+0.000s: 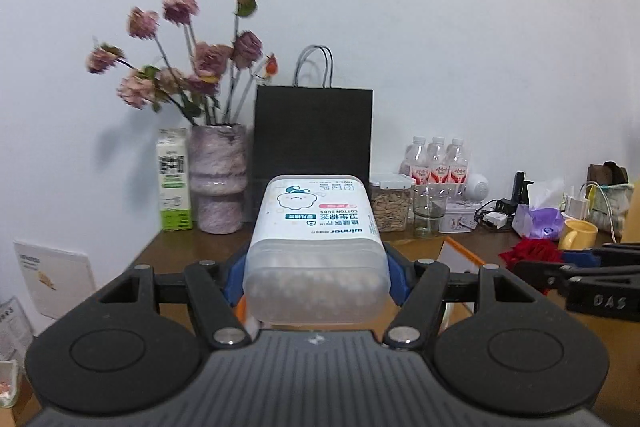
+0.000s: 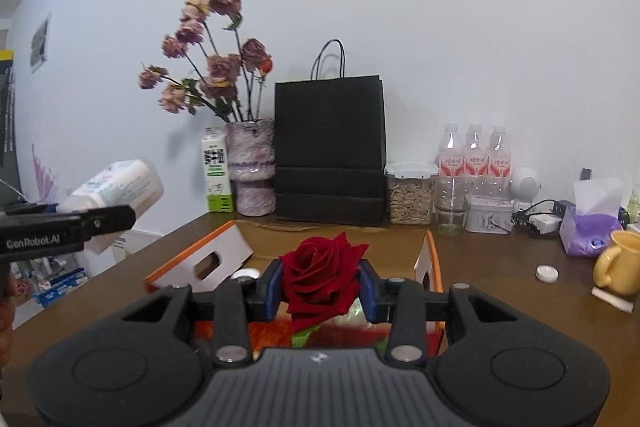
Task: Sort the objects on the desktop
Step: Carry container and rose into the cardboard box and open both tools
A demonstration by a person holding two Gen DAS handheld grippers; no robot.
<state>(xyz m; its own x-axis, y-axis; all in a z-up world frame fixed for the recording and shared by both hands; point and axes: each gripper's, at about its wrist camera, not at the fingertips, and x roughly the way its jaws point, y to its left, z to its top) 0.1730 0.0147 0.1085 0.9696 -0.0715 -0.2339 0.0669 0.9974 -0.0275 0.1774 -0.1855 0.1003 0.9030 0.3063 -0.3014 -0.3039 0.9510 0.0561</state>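
Note:
My left gripper (image 1: 316,275) is shut on a white plastic cotton bud box (image 1: 316,243) and holds it above the brown desk; the box also shows at the left of the right wrist view (image 2: 116,187). My right gripper (image 2: 322,287) is shut on a red rose (image 2: 320,275), held over an open cardboard box with orange edges (image 2: 200,259). The rose also shows at the right of the left wrist view (image 1: 532,253). A small white round thing (image 2: 245,274) lies inside the cardboard box.
Along the back wall stand a milk carton (image 2: 218,171), a vase of dried flowers (image 2: 252,171), a black paper bag (image 2: 330,151), a seed jar (image 2: 410,195), a glass (image 2: 452,205), three bottles (image 2: 474,151), a tissue pack (image 2: 590,223) and a yellow mug (image 2: 618,263). A tealight (image 2: 547,273) lies on the desk.

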